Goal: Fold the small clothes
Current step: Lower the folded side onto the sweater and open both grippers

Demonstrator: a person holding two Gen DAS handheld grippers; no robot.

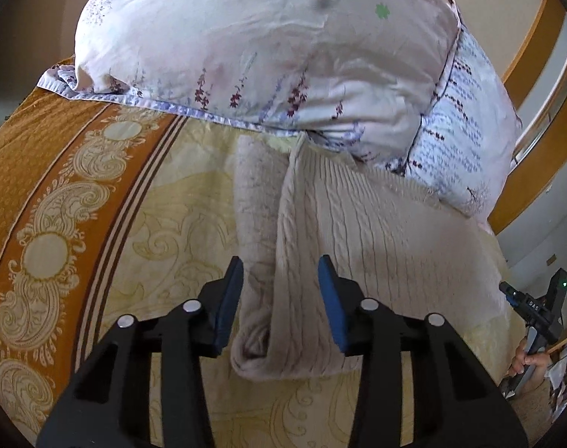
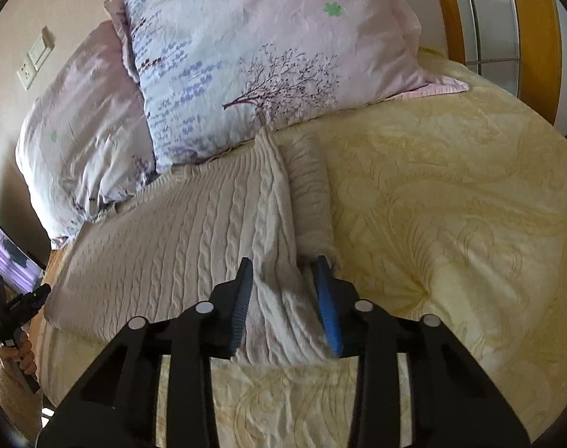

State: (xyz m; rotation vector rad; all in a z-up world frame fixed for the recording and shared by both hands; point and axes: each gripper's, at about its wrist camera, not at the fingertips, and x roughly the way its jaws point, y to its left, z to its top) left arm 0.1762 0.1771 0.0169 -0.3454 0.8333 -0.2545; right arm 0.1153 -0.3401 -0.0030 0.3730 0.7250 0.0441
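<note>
A cream cable-knit sweater [image 1: 358,231] lies flat on the bed, its side folded in along the left, with a sleeve [image 1: 257,194] beside the fold. My left gripper [image 1: 281,267] is open, its jaws on either side of the folded edge near the hem. In the right wrist view the sweater [image 2: 179,231] spreads to the left and a sleeve [image 2: 309,194] lies along its right side. My right gripper [image 2: 285,265] is open, straddling the sweater's right edge; its right fingertip [image 2: 322,265] touches the sleeve cuff.
Two floral pillows [image 1: 268,44] [image 2: 253,56] lie at the head of the bed, touching the sweater's top. The bedspread is pale yellow [image 2: 451,205] with an orange patterned border [image 1: 48,186]. A wooden headboard [image 2: 537,37] stands at the right.
</note>
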